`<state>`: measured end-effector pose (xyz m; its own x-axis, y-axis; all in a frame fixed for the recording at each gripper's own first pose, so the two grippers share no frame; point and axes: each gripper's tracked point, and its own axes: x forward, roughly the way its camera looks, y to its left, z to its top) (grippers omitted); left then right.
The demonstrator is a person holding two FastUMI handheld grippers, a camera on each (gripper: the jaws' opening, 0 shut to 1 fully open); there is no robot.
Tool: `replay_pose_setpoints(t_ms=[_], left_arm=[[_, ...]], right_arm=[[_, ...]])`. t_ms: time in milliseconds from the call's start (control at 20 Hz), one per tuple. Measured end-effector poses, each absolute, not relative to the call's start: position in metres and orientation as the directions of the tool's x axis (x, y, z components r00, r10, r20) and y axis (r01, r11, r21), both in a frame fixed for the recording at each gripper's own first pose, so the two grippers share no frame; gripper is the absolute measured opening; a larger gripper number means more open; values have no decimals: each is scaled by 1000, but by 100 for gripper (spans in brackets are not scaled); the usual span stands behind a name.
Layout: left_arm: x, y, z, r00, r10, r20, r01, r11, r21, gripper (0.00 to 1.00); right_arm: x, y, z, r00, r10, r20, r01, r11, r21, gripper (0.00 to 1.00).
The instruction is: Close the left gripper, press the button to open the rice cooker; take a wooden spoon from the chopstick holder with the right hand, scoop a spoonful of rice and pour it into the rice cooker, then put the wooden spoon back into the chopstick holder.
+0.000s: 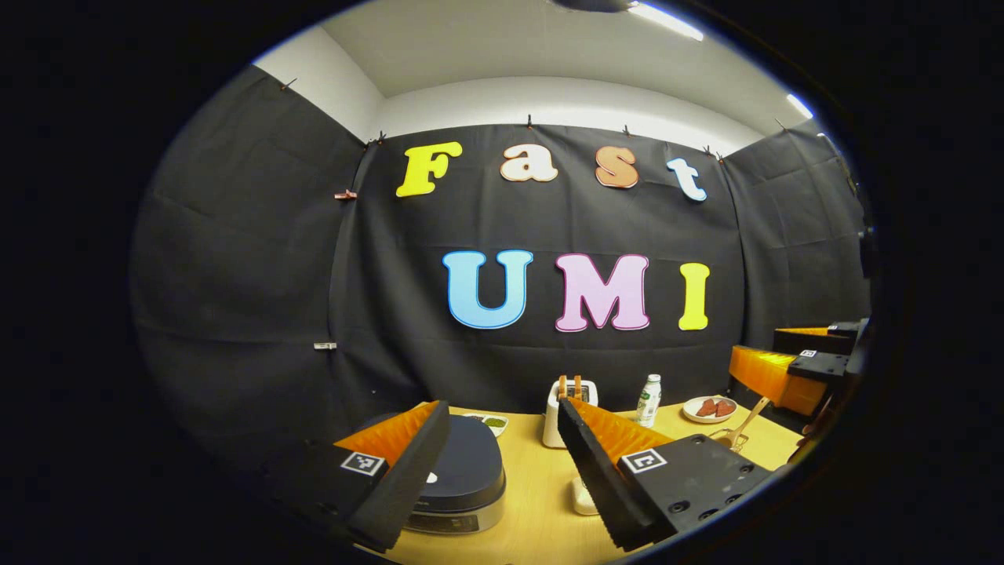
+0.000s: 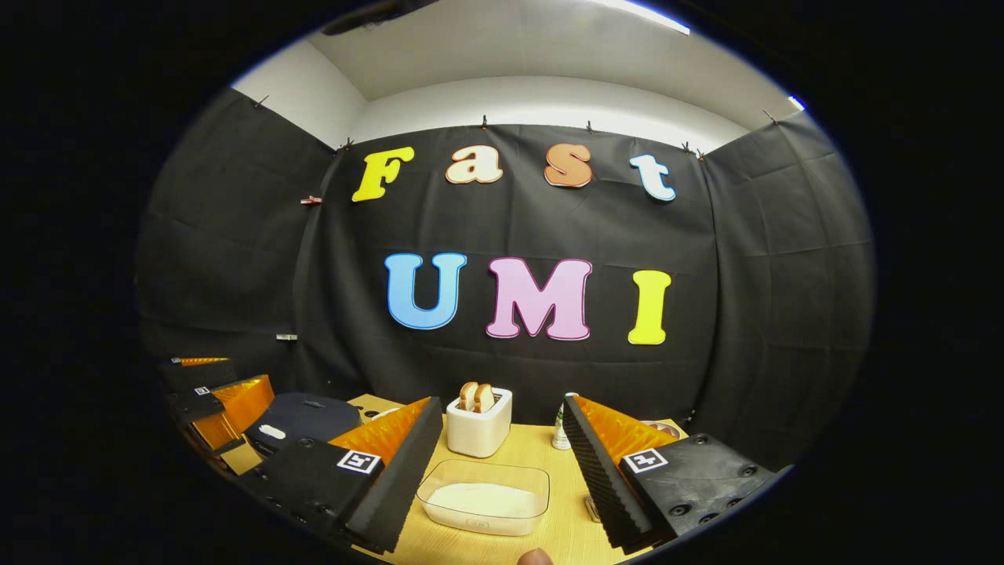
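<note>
The rice cooker has a dark lid that is down; it sits on the wooden table just beyond my left gripper, which is open and empty. In the right gripper view the cooker stands at the left, with the left gripper beside it. My right gripper is open with nothing in it, above a clear tub of white rice. A wooden spoon leans up at the table's right side, below the right gripper.
A white toaster with two slices stands at the back middle, a small bottle to its right. A plate of reddish pieces sits at the back right and a small dish of green food behind the cooker. A fingertip shows at the bottom edge.
</note>
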<state>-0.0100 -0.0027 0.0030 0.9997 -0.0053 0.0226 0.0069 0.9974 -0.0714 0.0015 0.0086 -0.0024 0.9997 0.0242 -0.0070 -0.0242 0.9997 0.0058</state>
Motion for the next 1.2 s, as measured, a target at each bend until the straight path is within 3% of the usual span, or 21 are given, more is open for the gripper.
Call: replay_pose_setpoints(t_ms=[450, 650, 950, 1000, 1200], left_arm=[[1, 25, -14, 998, 50, -31, -52, 996, -67, 94], [10, 38, -21, 997, 66, -48, -69, 996, -50, 87], [27, 61, -40, 988, 111, -104, -115, 993, -31, 45], [30, 63, -46, 986, 117, -123, -121, 992, -29, 33], [42, 77, -72, 970, 130, -203, -133, 991, 2, 13]], right_arm=[[-1, 8, -6, 1000, 18, -15, -18, 1000, 11, 96], [1, 11, -4, 1000, 19, -12, -19, 1000, 7, 96], [3, 18, -4, 1000, 28, -8, -28, 1000, -7, 96], [3, 20, -4, 1000, 29, -9, -29, 1000, -8, 96], [7, 23, -6, 999, 32, -13, -32, 999, -12, 96]])
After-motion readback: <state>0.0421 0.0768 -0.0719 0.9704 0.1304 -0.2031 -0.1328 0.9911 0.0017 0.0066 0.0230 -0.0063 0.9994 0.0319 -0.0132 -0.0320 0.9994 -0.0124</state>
